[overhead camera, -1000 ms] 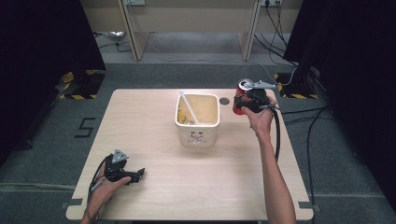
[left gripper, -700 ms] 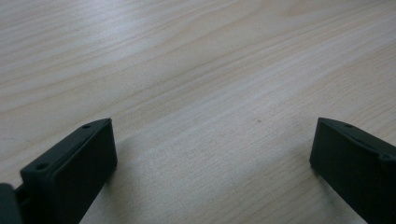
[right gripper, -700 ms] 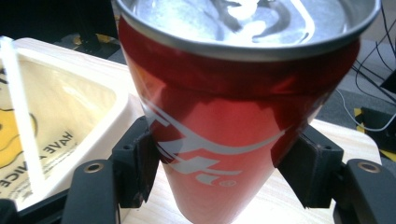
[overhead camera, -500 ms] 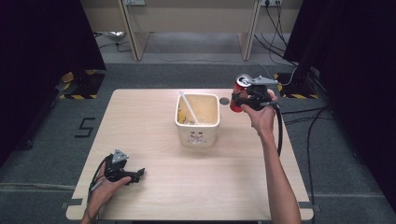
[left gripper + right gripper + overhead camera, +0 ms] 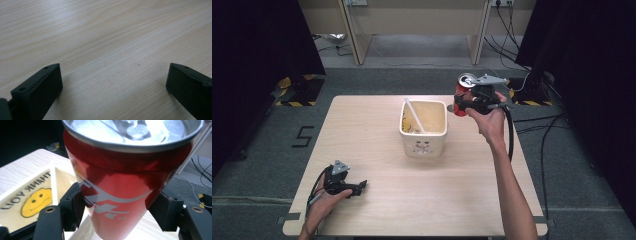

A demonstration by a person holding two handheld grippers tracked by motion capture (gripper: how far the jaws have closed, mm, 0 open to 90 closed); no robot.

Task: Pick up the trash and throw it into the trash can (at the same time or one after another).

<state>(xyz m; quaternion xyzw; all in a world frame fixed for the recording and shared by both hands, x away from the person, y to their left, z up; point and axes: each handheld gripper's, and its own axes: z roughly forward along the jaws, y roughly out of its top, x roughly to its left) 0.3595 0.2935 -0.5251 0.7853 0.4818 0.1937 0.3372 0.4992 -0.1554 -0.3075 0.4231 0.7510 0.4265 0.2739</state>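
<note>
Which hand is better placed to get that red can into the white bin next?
The right. The right gripper already clamps the red can just beside the white bin, near its rim. The left gripper rests open on the table at the near left corner, well away from both.

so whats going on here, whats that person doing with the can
A person works at a wooden table with a gripper in each hand. The right gripper is clamped on a red drinks can, upright and lifted off the table, just right of a cream square tub with a white utensil leaning inside. The tub carries a smiley face and the words THANK YOU. The left gripper rests near the table's front left corner, jaws open with nothing between them.
</note>
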